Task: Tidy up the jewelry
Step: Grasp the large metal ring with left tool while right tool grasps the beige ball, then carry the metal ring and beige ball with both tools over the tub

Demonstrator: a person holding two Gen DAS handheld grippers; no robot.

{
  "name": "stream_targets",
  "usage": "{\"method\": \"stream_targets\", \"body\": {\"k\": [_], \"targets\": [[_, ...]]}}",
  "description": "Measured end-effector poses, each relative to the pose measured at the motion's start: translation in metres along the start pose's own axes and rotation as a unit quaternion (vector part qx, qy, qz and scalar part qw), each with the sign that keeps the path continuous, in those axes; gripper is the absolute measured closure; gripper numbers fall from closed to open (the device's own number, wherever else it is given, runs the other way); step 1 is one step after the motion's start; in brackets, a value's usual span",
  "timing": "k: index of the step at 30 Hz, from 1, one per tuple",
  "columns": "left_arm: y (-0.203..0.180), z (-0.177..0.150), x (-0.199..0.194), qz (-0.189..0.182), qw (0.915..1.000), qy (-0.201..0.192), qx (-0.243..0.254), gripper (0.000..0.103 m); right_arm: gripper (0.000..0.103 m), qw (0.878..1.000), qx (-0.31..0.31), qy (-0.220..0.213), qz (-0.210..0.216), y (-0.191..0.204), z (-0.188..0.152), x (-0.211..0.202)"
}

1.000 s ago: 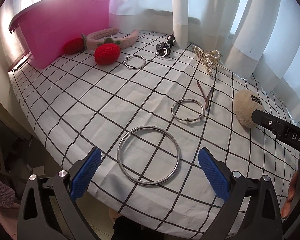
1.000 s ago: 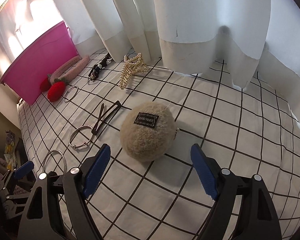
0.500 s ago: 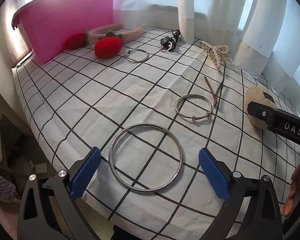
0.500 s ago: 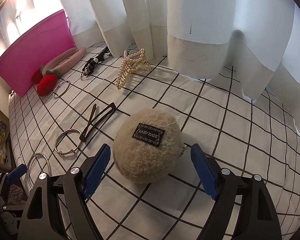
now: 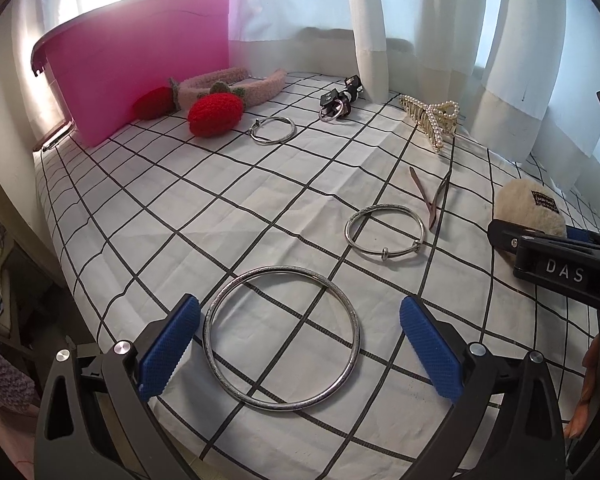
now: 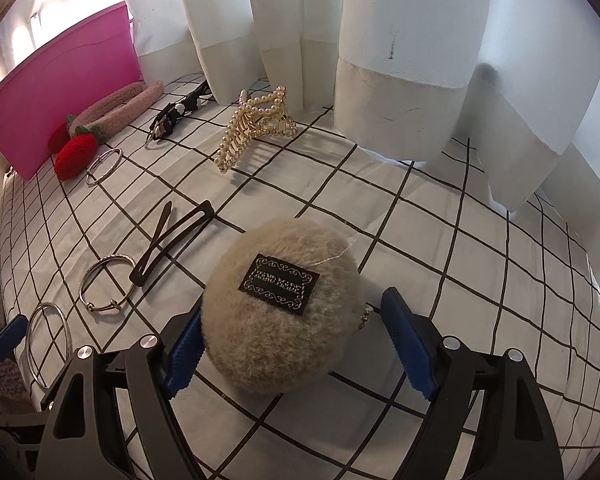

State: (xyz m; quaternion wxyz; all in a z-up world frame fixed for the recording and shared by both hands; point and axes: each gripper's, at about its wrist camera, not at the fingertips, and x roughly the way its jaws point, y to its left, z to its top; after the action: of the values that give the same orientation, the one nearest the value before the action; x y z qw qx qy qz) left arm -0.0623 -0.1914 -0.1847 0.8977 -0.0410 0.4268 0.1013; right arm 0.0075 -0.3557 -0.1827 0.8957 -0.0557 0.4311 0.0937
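Observation:
A large silver bangle point(image 5: 281, 338) lies flat on the checked cloth between the open fingers of my left gripper point(image 5: 296, 347). It also shows at the left edge of the right wrist view point(image 6: 48, 344). My right gripper point(image 6: 296, 348) is open around a beige fluffy pompom point(image 6: 284, 312) with a black label; the left pad touches its fur. The pompom shows at the right of the left wrist view point(image 5: 530, 210). A smaller silver bracelet point(image 5: 384, 232), a brown hair clip point(image 6: 172, 240), a pearl claw clip point(image 6: 252, 128) and a small ring bracelet point(image 5: 272, 130) lie further out.
A pink bin point(image 5: 140, 76) stands at the far left. A pink headband point(image 5: 228, 86) with red knitted strawberries point(image 5: 216, 114) lies by it. Black clips point(image 5: 338, 100) sit near the white curtains point(image 6: 400, 60). The table edge point(image 5: 72, 280) drops off at the left.
Both grippers have moved forward. The bangle now sits between the left fingers, and the pompom has come between the right fingers. Nothing on the cloth has shifted.

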Motion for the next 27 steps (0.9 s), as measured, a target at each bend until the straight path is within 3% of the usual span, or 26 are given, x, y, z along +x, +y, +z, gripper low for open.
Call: {"method": "stream_targets", "body": {"k": [6, 10, 14, 27], "targets": [[-0.001, -0.006, -0.006, -0.003, 0.9999, -0.009, 0.005, 0.014, 0.026, 1.000, -0.008, -0.011, 0.005, 0.001, -0.001, -0.001], [-0.001, -0.008, -0.011, -0.002, 0.9998, -0.017, 0.004, 0.031, 0.042, 1.000, -0.016, -0.018, 0.017, 0.003, -0.002, -0.005], [0.000, -0.009, -0.012, -0.006, 0.9998, -0.018, 0.006, 0.031, 0.048, 0.999, -0.016, -0.024, 0.031, 0.002, -0.005, -0.007], [0.012, 0.003, -0.028, -0.017, 0.9992, -0.036, -0.004, 0.032, 0.049, 0.997, -0.014, -0.042, 0.059, -0.001, -0.006, -0.023]]}}
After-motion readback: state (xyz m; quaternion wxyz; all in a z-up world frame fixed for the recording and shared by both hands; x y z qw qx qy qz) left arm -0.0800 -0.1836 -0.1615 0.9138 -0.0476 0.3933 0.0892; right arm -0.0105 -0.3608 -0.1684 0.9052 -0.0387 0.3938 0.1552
